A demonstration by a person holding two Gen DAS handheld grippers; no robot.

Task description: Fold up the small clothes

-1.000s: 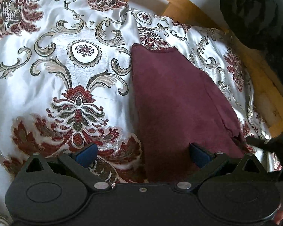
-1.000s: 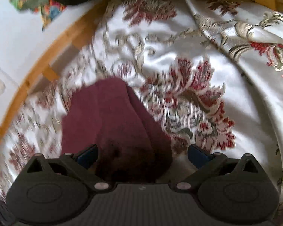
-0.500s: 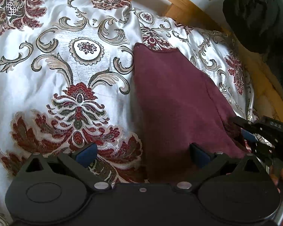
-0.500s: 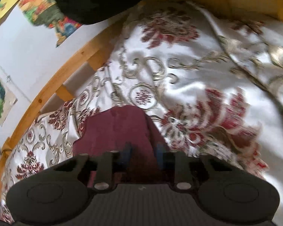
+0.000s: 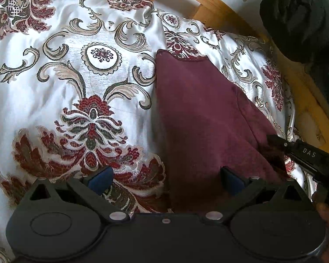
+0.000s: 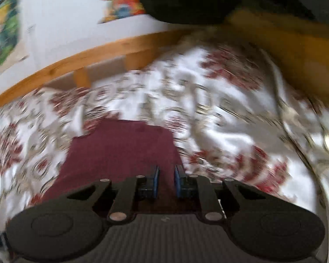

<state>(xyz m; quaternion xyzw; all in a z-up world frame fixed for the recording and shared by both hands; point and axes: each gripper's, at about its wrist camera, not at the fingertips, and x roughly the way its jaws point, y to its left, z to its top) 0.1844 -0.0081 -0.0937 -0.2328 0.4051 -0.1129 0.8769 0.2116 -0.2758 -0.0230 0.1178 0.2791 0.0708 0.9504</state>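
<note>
A dark maroon garment [image 5: 204,118] lies flat on a white satin bedspread [image 5: 54,100] with red and gold flowers. My left gripper [image 5: 164,175] is open and hovers over the garment's near left edge, with one blue pad over the bedspread and one over the cloth. My right gripper [image 6: 165,180] has its jaws drawn close on the garment's near edge [image 6: 120,153]; the view is motion-blurred. The right gripper also shows in the left wrist view [image 5: 304,153] at the garment's right corner.
A wooden bed rail [image 5: 230,11] runs along the far and right side, also seen in the right wrist view [image 6: 87,59]. A black rounded object [image 5: 300,17] sits at the upper right. A white wall with colourful pictures [image 6: 118,6] stands behind the bed.
My right gripper has gone from wide open to nearly shut on the garment's near edge and swung round. My left gripper has stayed open and barely moved.
</note>
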